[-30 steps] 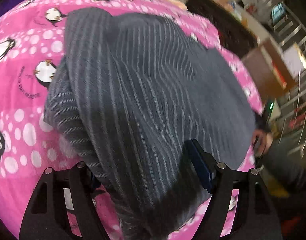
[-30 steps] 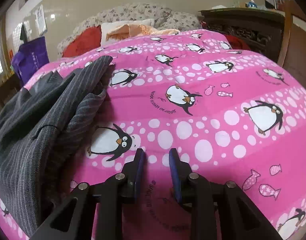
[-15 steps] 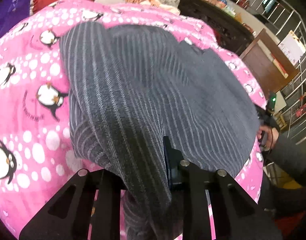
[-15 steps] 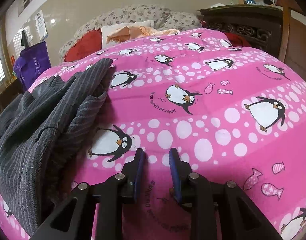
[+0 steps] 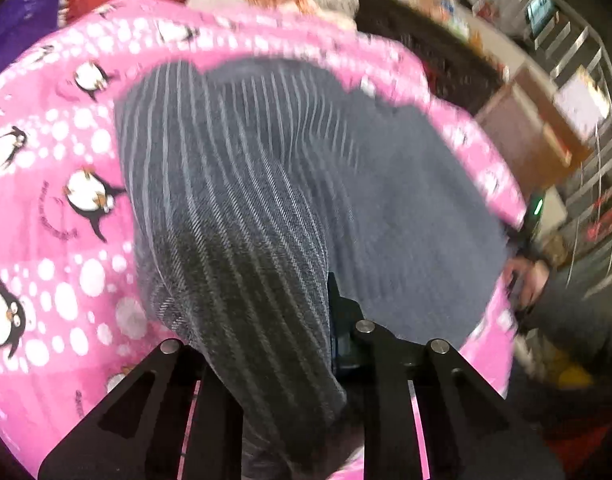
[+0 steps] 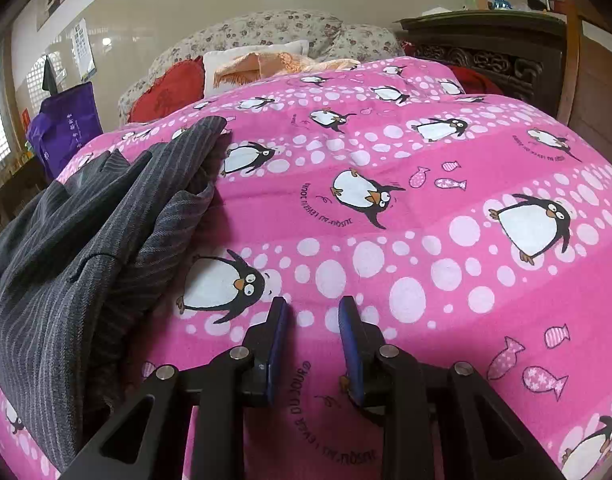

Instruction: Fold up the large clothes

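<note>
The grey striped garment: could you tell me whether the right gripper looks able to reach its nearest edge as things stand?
Probably yes. The right gripper is open, holds nothing, and hovers over bare pink penguin blanket; the grey striped garment lies just to its left with nothing between them.

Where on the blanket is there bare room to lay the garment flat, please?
The free patch is the blanket right of the garment, ahead of the right tongs, up to the pillows. The left side is crowded: the garment is heaped there, pinched in the left tongs.
</note>
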Tool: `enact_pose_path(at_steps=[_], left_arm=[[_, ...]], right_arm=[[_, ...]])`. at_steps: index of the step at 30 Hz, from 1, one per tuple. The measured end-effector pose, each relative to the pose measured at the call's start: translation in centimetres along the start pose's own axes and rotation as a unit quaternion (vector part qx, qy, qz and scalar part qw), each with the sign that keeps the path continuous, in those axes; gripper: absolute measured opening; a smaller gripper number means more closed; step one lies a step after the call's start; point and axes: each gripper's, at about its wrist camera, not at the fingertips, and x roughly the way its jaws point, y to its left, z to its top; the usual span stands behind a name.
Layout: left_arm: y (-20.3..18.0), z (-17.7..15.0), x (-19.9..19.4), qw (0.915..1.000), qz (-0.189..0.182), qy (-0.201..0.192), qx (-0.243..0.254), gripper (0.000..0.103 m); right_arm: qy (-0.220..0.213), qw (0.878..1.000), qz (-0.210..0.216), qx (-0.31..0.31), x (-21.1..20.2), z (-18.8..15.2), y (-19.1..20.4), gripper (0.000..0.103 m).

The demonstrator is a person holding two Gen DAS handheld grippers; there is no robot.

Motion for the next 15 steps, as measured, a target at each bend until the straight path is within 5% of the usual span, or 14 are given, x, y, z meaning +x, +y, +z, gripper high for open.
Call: enact_pose_path(at_steps=[4,7,11,15], left_arm=[[-1.8,2.2,-2.7,0.9896,-0.086,-0.073,-0.090,0.014],[-5.5,4.7,-3.1,0.9844,-0.092,-0.097,-0.114,0.014],[-13.0,8.0,-0.6,0.9937,-0.005,-0.094,-0.060,0.015],[-18.4,8.8,5.7,0.9950,0.090,-0.042,-0.010,0.015]], right_arm=[[0.001,1.000,-0.001,-0.003,-0.1,0.0,0.2,0.028],[0.002,1.000,-0.001,-0.006,-0.1,0.0,0.4,0.032],[0.002,1.000,0.016,0.001,-0.1,0.1,0.2,0.036],[-0.001,0.999,0.034,0.015,-0.2,-0.1,-0.3,0.037]])
